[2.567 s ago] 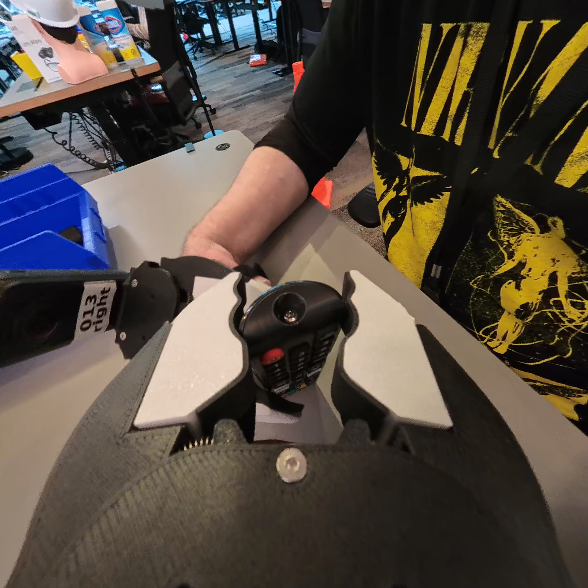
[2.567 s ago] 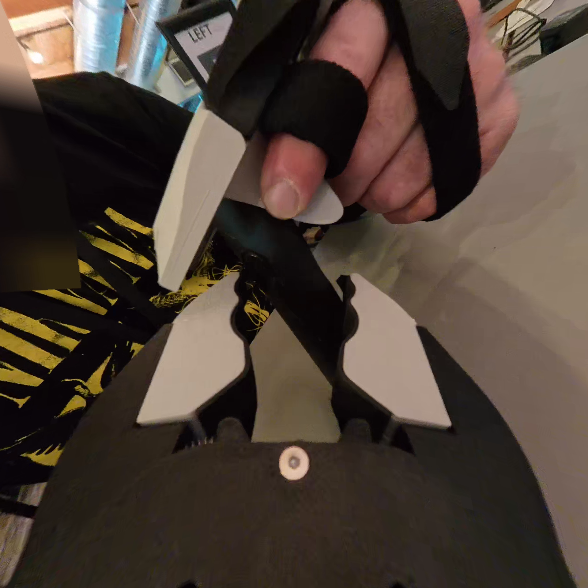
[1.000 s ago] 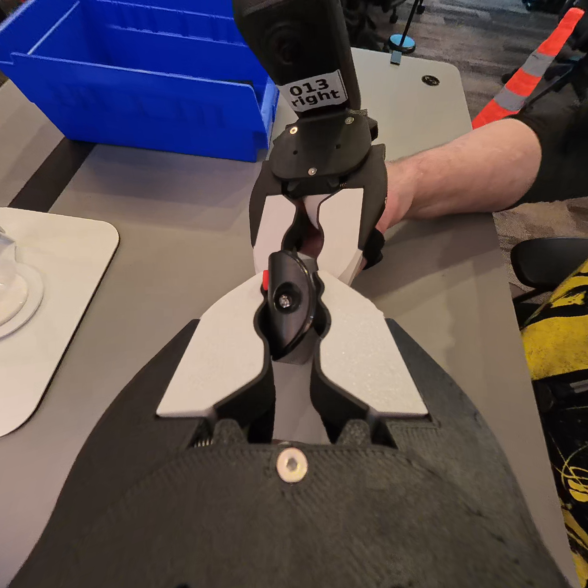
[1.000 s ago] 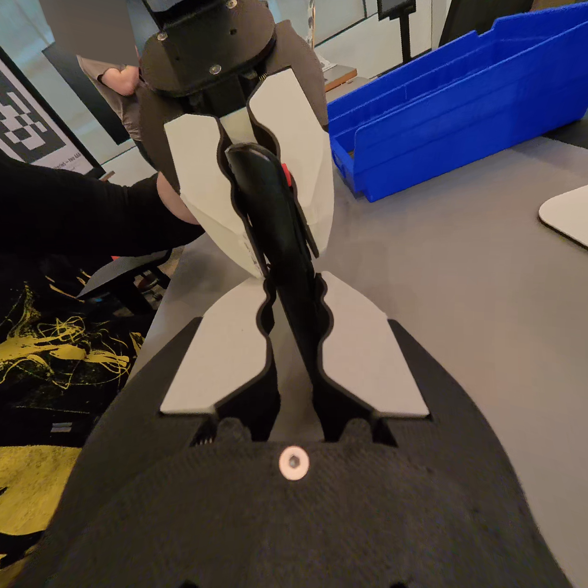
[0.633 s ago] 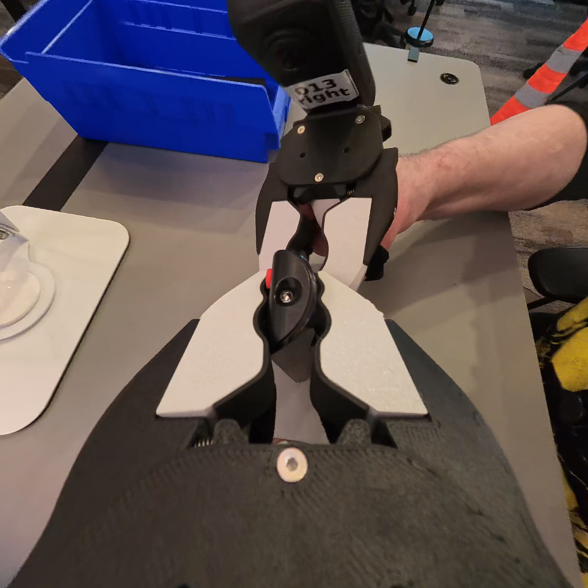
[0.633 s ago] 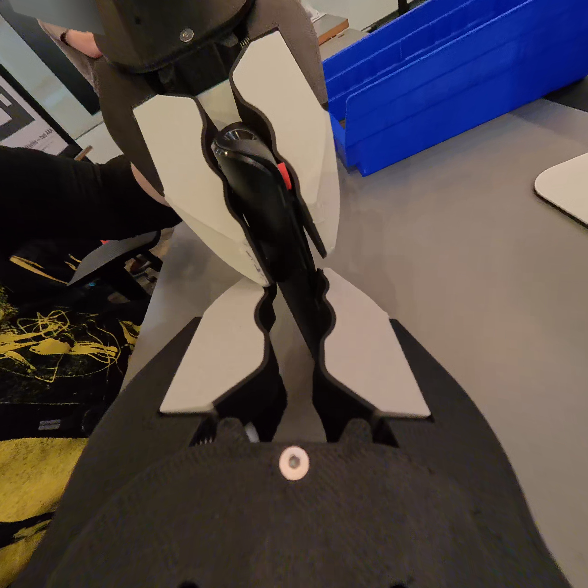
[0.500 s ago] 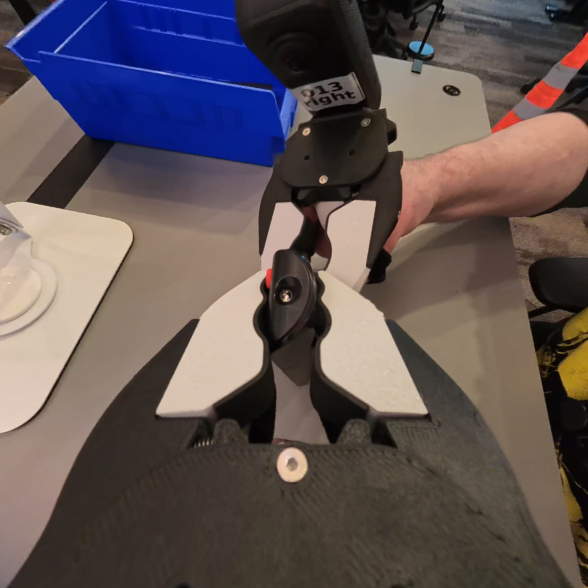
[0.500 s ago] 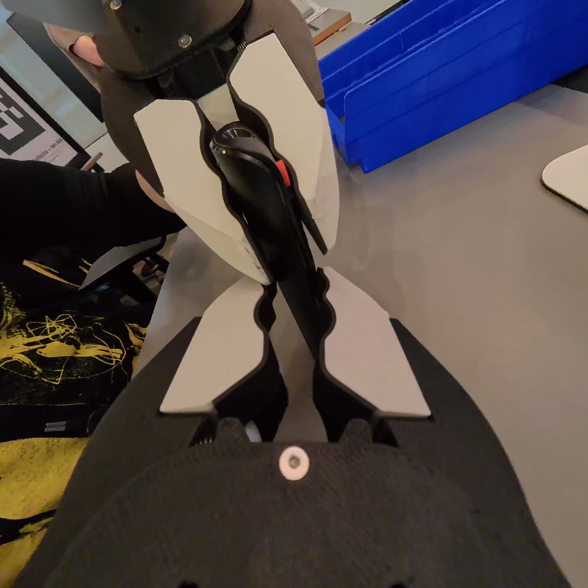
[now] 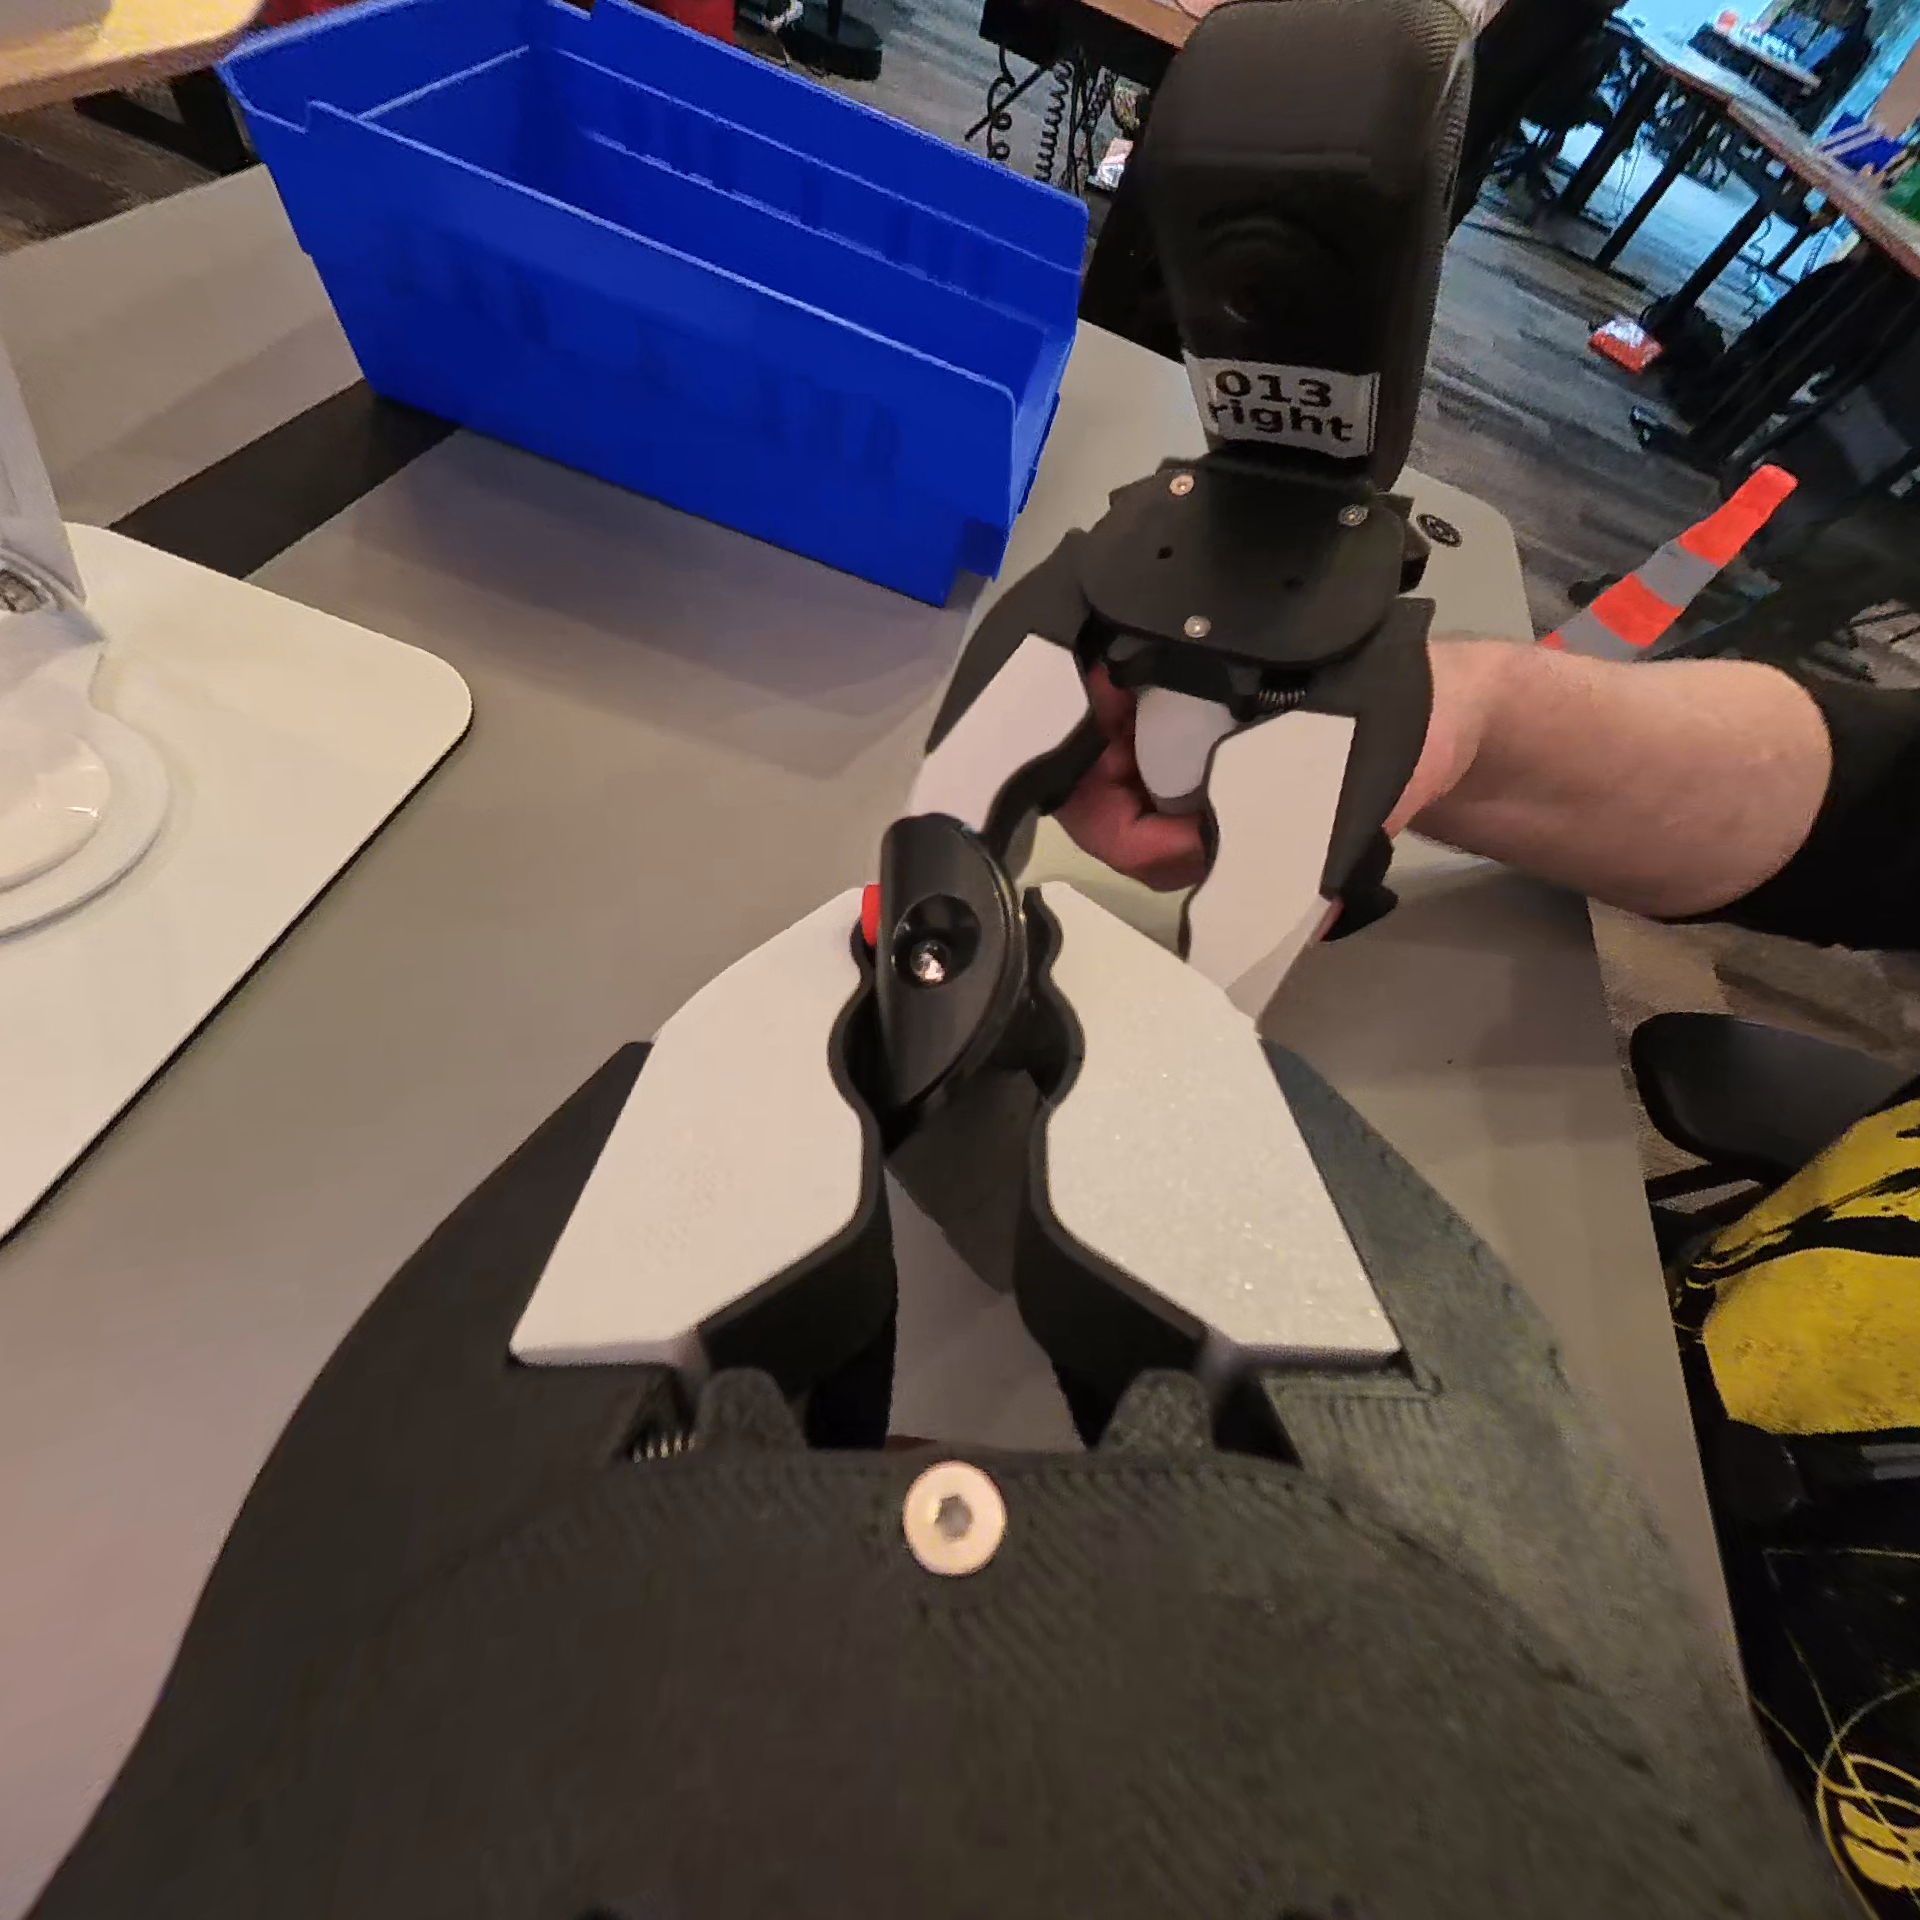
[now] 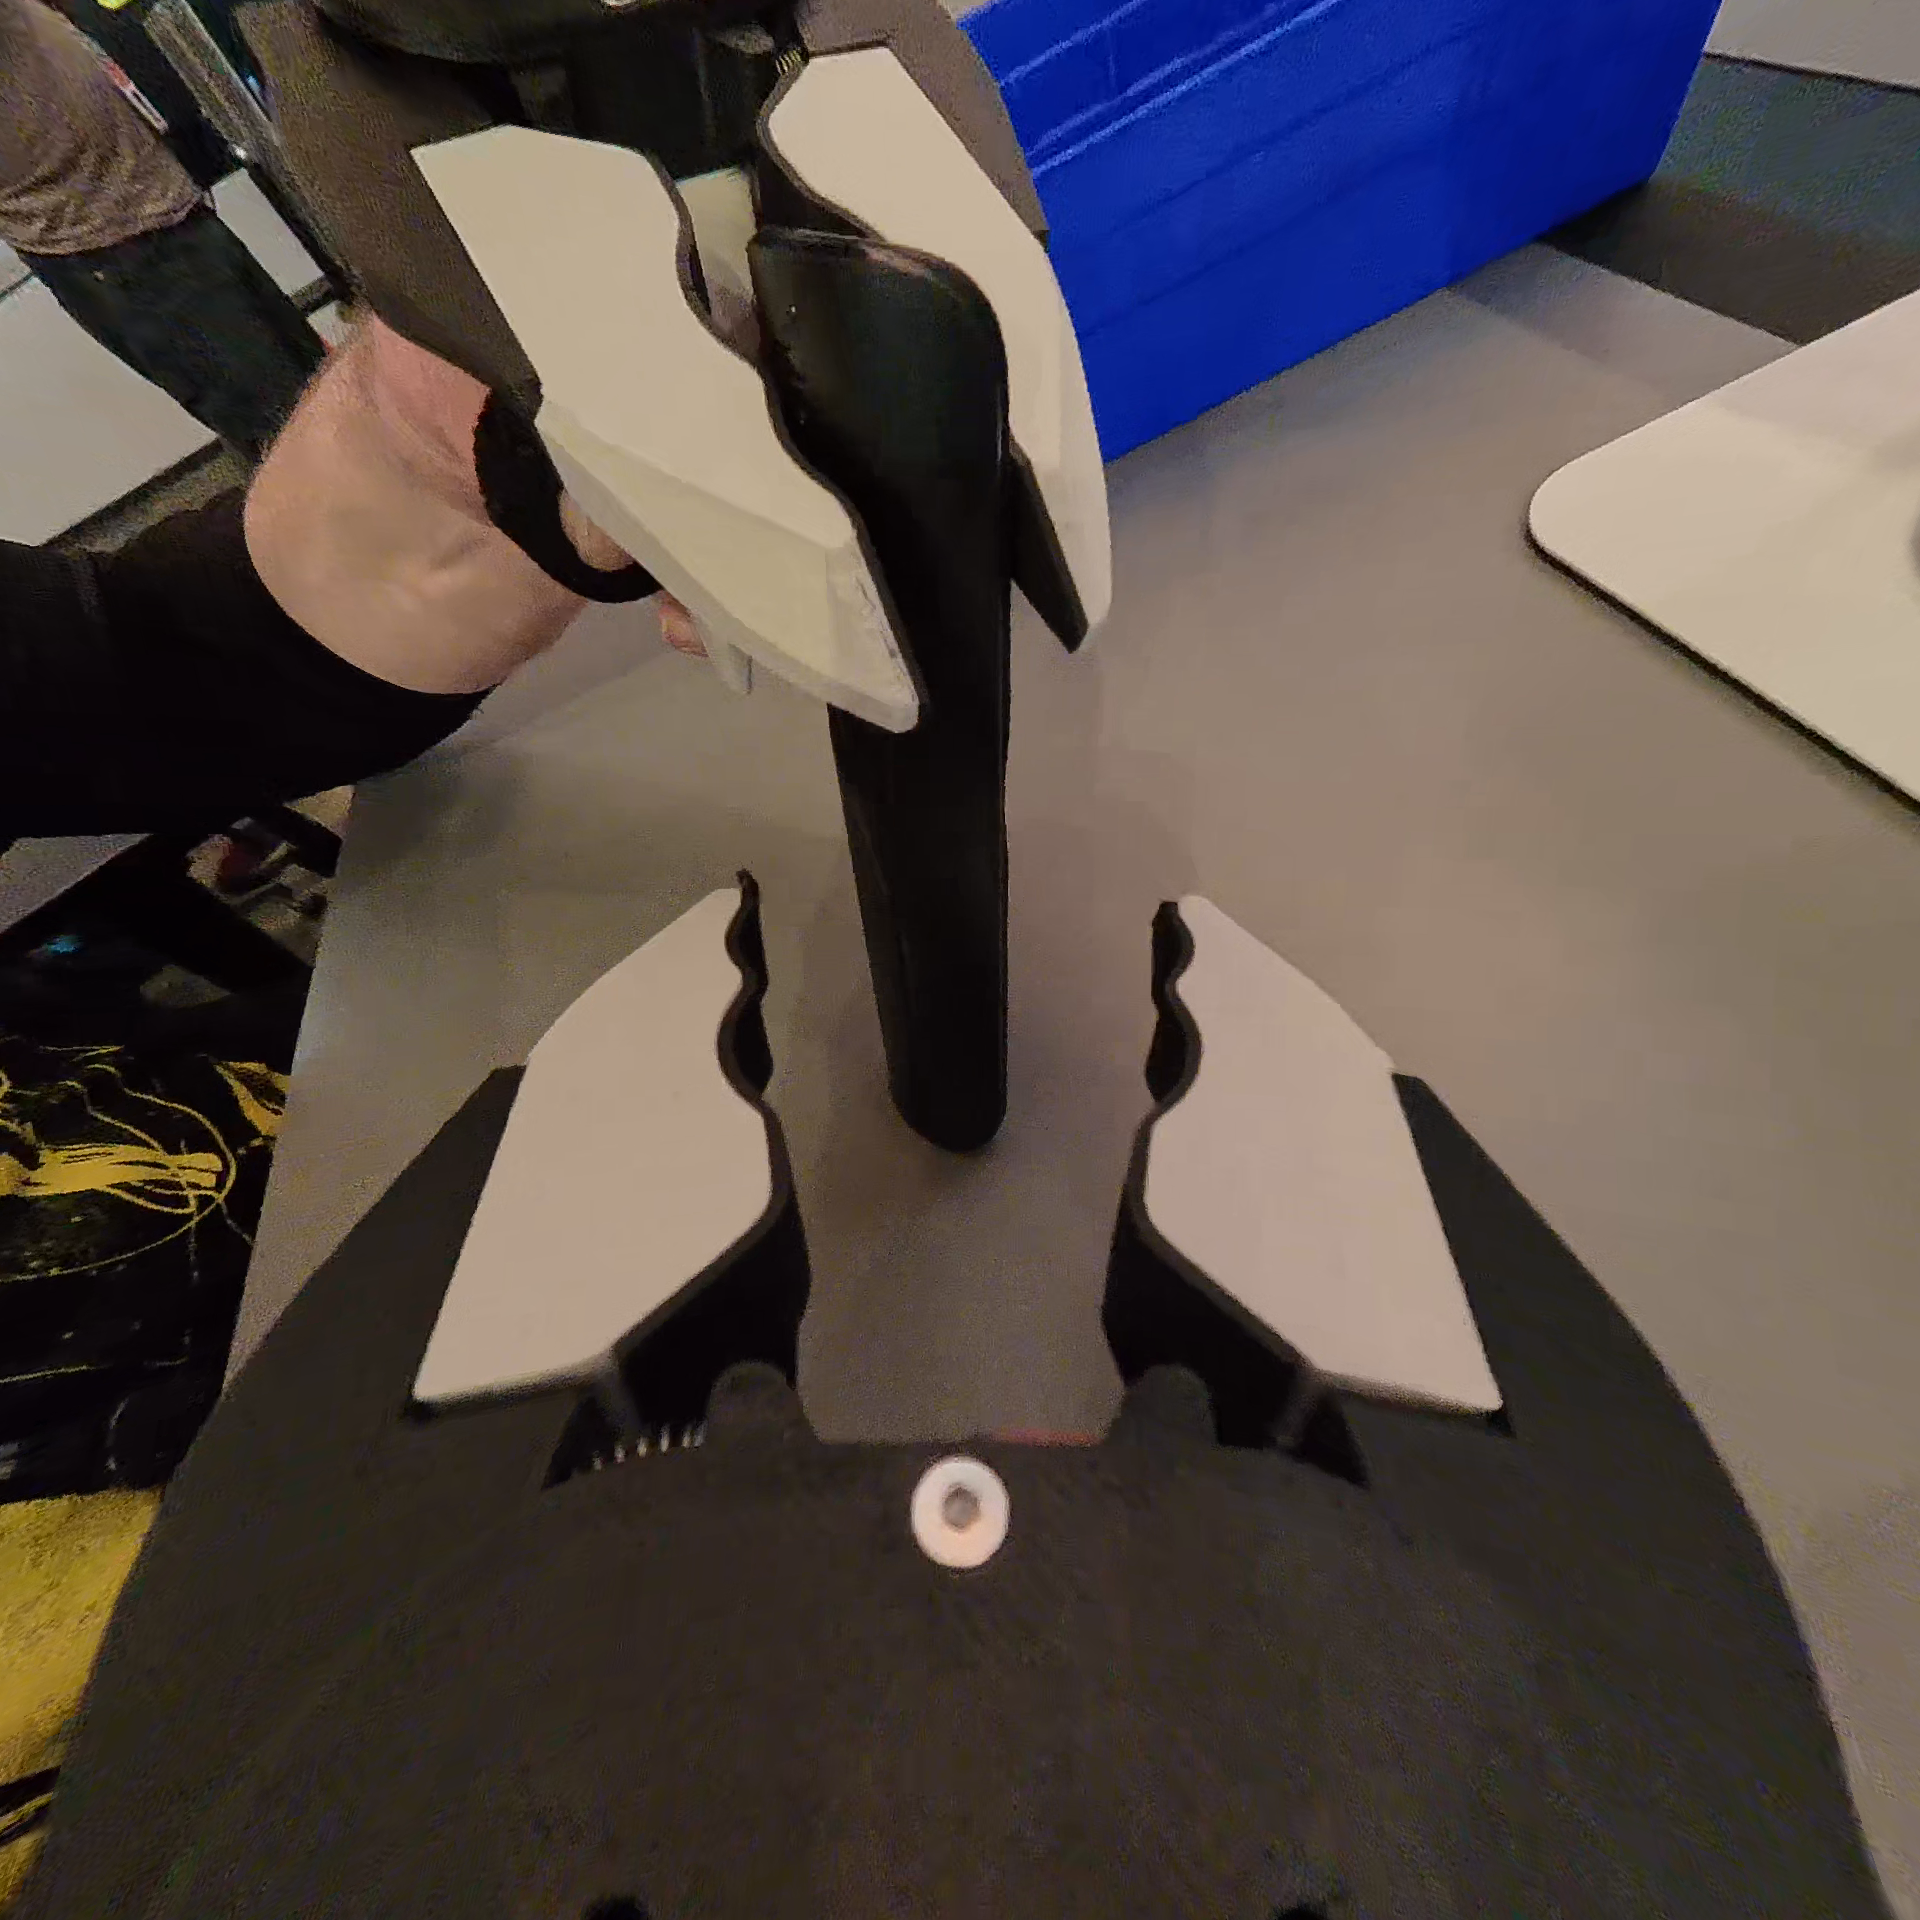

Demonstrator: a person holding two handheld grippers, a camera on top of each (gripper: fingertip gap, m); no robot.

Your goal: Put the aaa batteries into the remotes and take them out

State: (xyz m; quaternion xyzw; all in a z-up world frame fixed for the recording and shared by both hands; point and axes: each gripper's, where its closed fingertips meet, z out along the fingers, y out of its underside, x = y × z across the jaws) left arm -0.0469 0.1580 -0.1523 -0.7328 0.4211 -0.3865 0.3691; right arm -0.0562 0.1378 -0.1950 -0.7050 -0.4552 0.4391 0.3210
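The black remote [image 10: 925,665] is the landmark here, and everything turns on how its long axis runs between the two grippers. It stretches from the left gripper [image 9: 951,997] toward the right gripper [image 10: 961,1039], held above the grey worktop [image 10: 1351,727] and not resting on it.

The left gripper's jaws are closed on the remote near its head end; in the left wrist view that rounded end, with a red button [image 9: 865,902] at its side, points out past the white fingertips [image 9: 1143,1122]. The body of the remote passes back between the jaws and out of sight.

The right gripper's jaws stand wide apart, gripping nothing. In the right wrist view the tail end of the remote hangs in the gap between them, touching neither finger [image 10: 623,1164], its axis aimed almost straight into the throat of the gripper. So the right gripper is the nearer free tool, and the remote lies dead ahead of it, lengthwise.

My judgement: the next move calls for the right jaws to work on this tail end, where a battery cover would likely sit, though no cover seam or batteries can be made out.

Beyond the remote sit a blue bin [image 9: 665,343] and a white mat [image 9: 260,748].
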